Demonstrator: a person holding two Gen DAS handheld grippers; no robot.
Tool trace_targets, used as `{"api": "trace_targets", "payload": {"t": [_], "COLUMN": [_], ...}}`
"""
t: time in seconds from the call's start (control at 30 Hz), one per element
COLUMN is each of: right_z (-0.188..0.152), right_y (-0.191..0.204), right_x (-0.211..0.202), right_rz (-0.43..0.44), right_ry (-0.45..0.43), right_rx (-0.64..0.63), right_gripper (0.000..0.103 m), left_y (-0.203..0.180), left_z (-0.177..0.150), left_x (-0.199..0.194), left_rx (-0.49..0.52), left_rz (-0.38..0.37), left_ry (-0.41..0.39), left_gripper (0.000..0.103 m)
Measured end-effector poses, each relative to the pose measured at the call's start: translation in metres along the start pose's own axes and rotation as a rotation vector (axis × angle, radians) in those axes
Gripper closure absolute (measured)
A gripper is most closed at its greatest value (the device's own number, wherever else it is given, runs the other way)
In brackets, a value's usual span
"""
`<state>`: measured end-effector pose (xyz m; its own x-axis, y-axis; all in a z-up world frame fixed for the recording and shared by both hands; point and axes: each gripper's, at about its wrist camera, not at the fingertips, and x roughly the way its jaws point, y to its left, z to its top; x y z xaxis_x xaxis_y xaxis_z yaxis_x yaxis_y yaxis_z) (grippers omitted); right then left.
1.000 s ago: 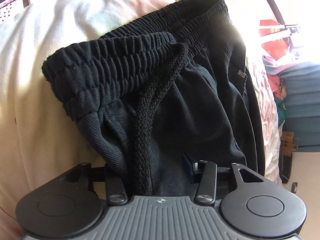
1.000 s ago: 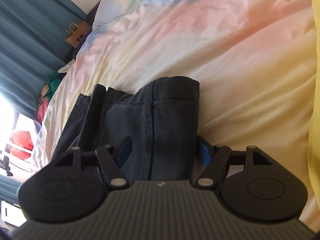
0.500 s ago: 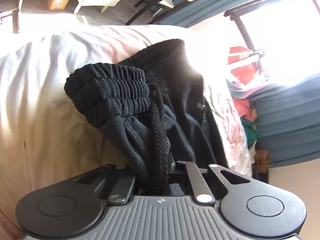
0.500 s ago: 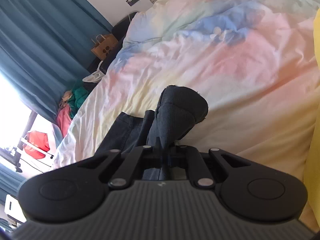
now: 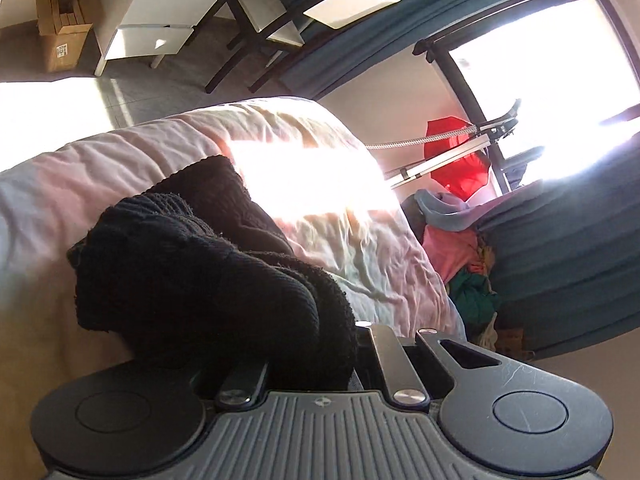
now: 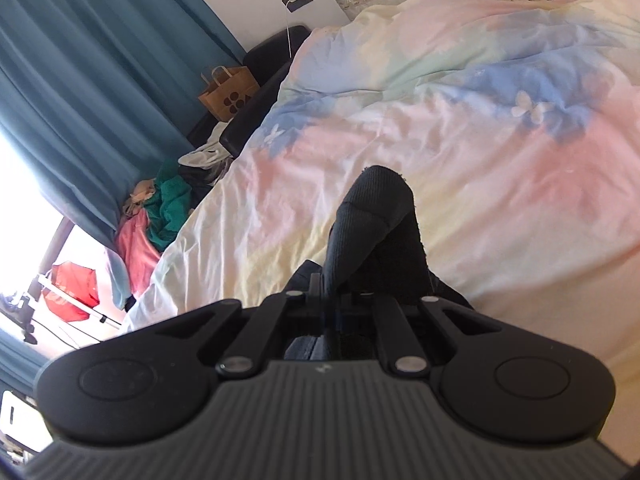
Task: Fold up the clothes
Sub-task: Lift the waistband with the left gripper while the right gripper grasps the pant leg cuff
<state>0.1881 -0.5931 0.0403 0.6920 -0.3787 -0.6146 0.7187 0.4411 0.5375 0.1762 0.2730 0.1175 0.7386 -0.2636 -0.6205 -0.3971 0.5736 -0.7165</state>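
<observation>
A pair of black sweatpants is held at both ends above the bed. In the left wrist view its ribbed elastic waistband [image 5: 188,272] bunches up right in front of the camera, and my left gripper [image 5: 320,364] is shut on it; the fabric hides the fingertips. In the right wrist view a ribbed leg cuff [image 6: 376,224] sticks up from my right gripper [image 6: 336,304], which is shut on that cuff. Both ends hang lifted off the pastel duvet [image 6: 480,128].
Beyond the bed's edge lies a pile of coloured clothes [image 6: 156,216] by teal curtains [image 6: 80,80]. A brown paper bag [image 6: 230,94] stands near a dark seat. White drawers [image 5: 160,20], a cardboard box [image 5: 60,28] and a drying rack with a red cloth [image 5: 456,156] stand across the room.
Both grippers closed on the sweatpants, left on the waistband and right on the leg cuff, then rose off the bed with the fabric bunching between the fingers.
</observation>
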Motion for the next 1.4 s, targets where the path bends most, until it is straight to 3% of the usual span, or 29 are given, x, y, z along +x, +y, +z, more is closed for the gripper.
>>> {"api": "trace_targets", "payload": {"t": [0.1,0.27,0.4,0.53,0.6,0.63,0.7,0.77,0.8,0.83,0.97,1.1,1.23,1.4], "right_z": [0.002,-0.013,-0.031,-0.043,-0.041,-0.039,-0.033,-0.026,-0.023,-0.019,-0.014,-0.026,-0.054,-0.088], "right_y": [0.032,0.07,0.074,0.061,0.053,0.049,0.04,0.033,0.028,0.023,-0.008,-0.043,-0.075,-0.091], "right_x": [0.054,0.151,0.208,0.233,0.227,0.222,0.202,0.174,0.16,0.145,0.097,0.067,0.068,0.104], "right_rz": [-0.053,-0.13,-0.192,-0.18,-0.128,-0.097,-0.033,0.022,0.048,0.065,0.111,0.138,0.167,0.216], "right_ry": [0.022,0.062,0.106,0.131,0.13,0.129,0.107,0.061,0.04,0.026,0.037,0.075,0.177,0.285], "right_rx": [-0.035,-0.116,-0.141,-0.109,-0.083,-0.072,-0.062,-0.063,-0.062,-0.061,-0.048,-0.016,0.061,0.17], "right_gripper": [0.095,0.095,0.095,0.092,0.088,0.087,0.072,0.054,0.047,0.045,0.043,0.042,0.042,0.042], "left_y": [-0.022,-0.034,-0.027,-0.023,-0.023,-0.023,-0.021,-0.017,-0.015,-0.014,0.003,0.048,0.1,0.134], "left_z": [0.03,0.052,0.057,0.062,0.063,0.063,0.063,0.06,0.058,0.054,0.035,0.012,-0.005,-0.017], "left_x": [0.106,0.229,0.285,0.316,0.309,0.304,0.286,0.261,0.248,0.234,0.182,0.142,0.132,0.166], "left_rx": [-0.005,-0.002,0.012,0.066,0.085,0.094,0.106,0.112,0.12,0.136,0.167,0.085,-0.068,-0.189], "left_rz": [0.076,0.195,0.246,0.259,0.211,0.186,0.125,0.095,0.089,0.087,0.055,0.042,0.032,0.052], "left_ry": [0.015,0.04,0.055,0.082,0.097,0.105,0.118,0.105,0.096,0.084,0.079,0.11,0.143,0.138], "left_gripper": [0.095,0.094,0.093,0.086,0.08,0.072,0.061,0.04,0.035,0.027,0.021,0.017,0.016,0.019]}}
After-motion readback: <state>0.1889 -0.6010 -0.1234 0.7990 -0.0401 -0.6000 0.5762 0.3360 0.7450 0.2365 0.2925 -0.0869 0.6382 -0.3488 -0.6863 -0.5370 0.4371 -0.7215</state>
